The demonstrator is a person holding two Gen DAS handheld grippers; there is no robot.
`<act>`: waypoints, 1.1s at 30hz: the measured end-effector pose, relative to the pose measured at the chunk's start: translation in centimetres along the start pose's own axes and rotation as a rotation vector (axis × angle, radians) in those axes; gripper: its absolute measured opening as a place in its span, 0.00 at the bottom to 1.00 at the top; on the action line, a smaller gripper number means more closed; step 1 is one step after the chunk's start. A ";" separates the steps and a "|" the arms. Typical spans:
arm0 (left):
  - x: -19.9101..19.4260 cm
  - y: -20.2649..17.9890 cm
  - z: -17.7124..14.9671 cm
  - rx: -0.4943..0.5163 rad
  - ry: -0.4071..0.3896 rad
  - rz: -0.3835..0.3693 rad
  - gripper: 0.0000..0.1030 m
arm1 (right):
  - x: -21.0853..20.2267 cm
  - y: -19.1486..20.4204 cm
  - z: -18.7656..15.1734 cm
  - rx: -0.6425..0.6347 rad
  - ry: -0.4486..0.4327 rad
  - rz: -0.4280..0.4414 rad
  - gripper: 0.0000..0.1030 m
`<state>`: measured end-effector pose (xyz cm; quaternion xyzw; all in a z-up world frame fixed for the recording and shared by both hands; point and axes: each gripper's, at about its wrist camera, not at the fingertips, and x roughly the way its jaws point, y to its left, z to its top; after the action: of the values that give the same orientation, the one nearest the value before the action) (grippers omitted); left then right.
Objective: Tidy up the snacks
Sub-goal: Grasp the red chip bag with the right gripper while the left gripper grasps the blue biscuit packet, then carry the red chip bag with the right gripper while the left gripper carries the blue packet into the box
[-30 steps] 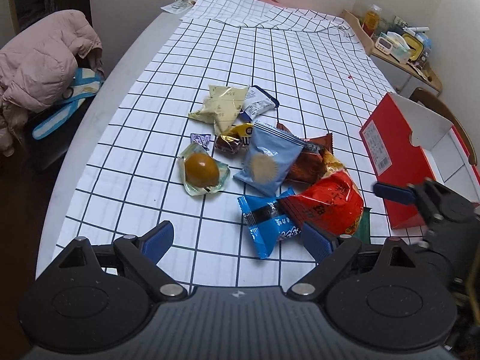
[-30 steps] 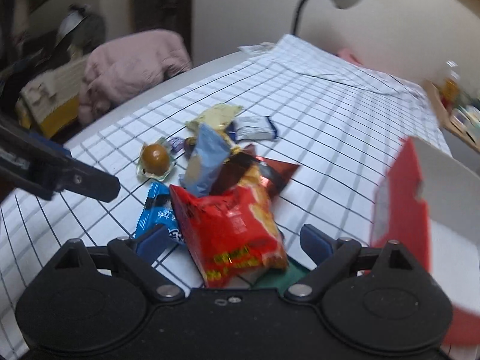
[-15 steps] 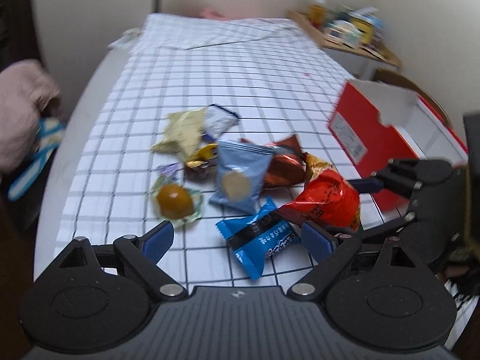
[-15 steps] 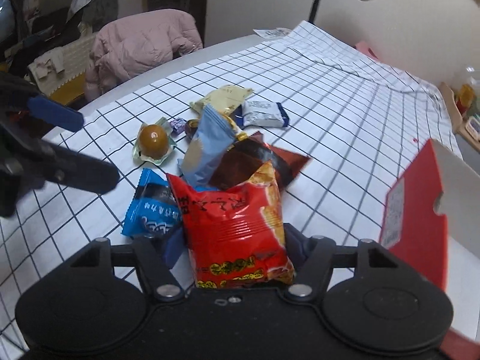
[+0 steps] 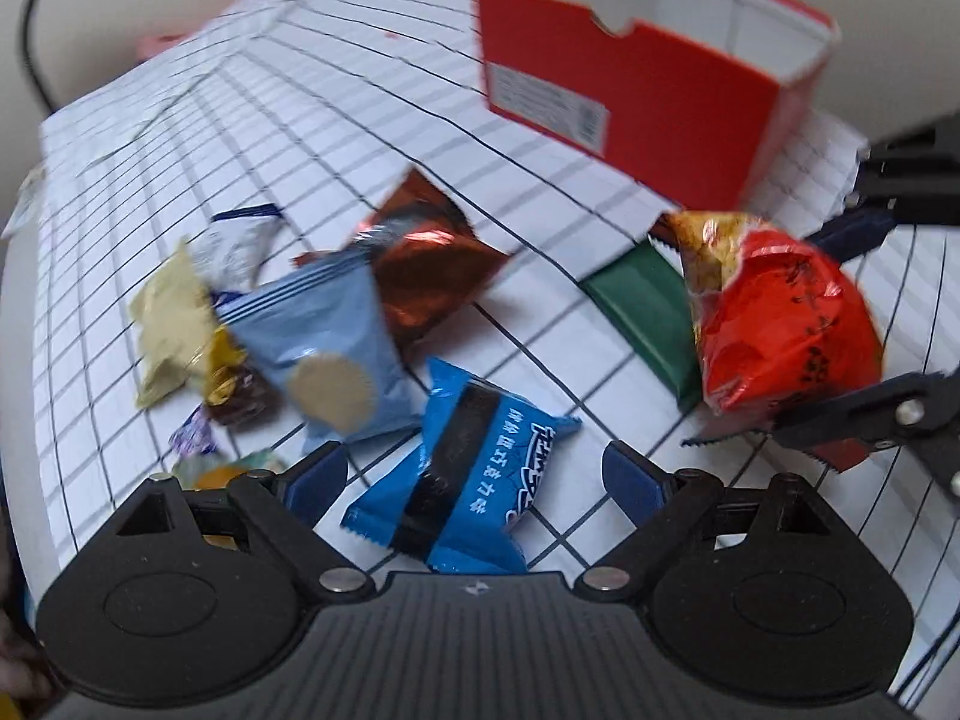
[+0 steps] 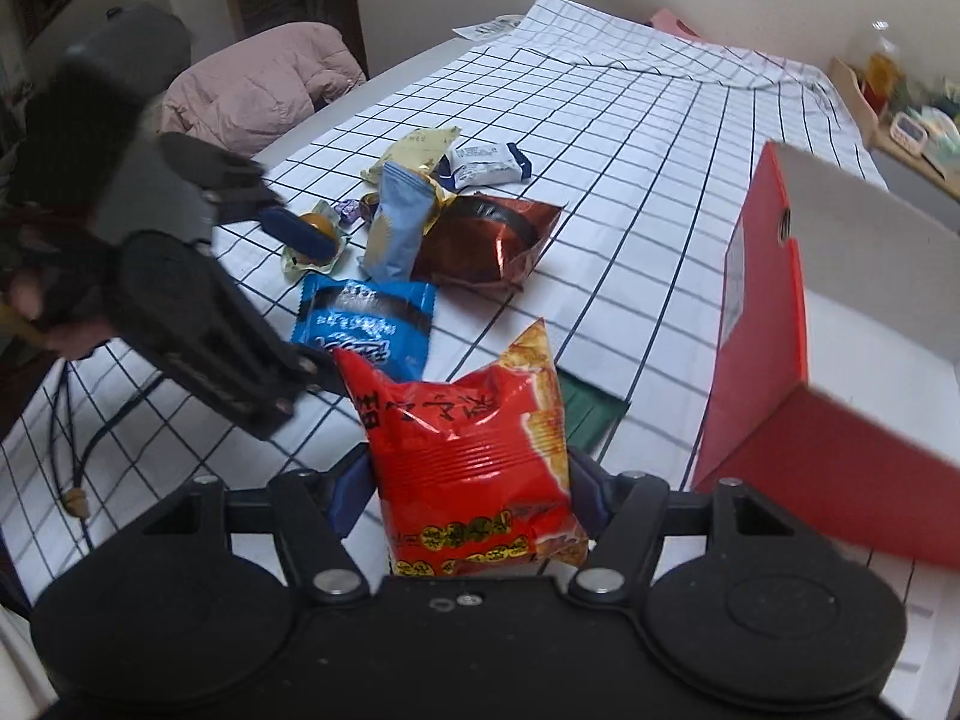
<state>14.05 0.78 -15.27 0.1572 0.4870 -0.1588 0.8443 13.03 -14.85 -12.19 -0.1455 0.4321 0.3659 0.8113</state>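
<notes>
While pinched low between right gripper pads, red chip bag looks light, crinkly, slippery — grip sealed edge; left gripper spread wide.

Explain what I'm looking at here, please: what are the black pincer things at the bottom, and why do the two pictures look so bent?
No robot here: a person holds a two-fingered hand tool in each hand. Each tool carries a wide-angle camera looking along its jaws, which bends the view.

The left tool's picture shows the left gripper, jaws open, with a bright blue foil snack packet lying between them, not gripped.

The right tool's picture shows the right gripper clamped on a crinkly red crisp bag.

Both look down on a white tablecloth with a dark grid. On it lie a pale blue biscuit pouch, a shiny brown foil bag, a flat dark green packet and smaller sweets. An open red cardboard box stands beside them.
</notes>
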 end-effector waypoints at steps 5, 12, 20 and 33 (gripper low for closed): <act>1.2 -0.4 0.0 0.041 0.032 0.014 0.89 | -0.2 0.4 -0.8 0.036 0.007 -0.009 0.63; 1.5 0.6 0.0 -0.112 0.055 0.027 0.68 | -0.7 0.4 -1.4 0.105 -0.001 -0.050 0.63; 0.1 1.4 -1.7 -0.308 0.027 0.006 0.45 | -2.4 0.5 -2.1 0.204 -0.027 -0.117 0.63; -8.2 -0.5 -1.1 -0.453 -0.083 0.008 0.41 | -9.6 -0.1 -2.3 0.330 -0.120 -0.239 0.63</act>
<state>9.06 1.72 -8.71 -0.0410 0.4745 -0.0487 0.8779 8.31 -20.69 -5.75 -0.0389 0.4167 0.1992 0.8861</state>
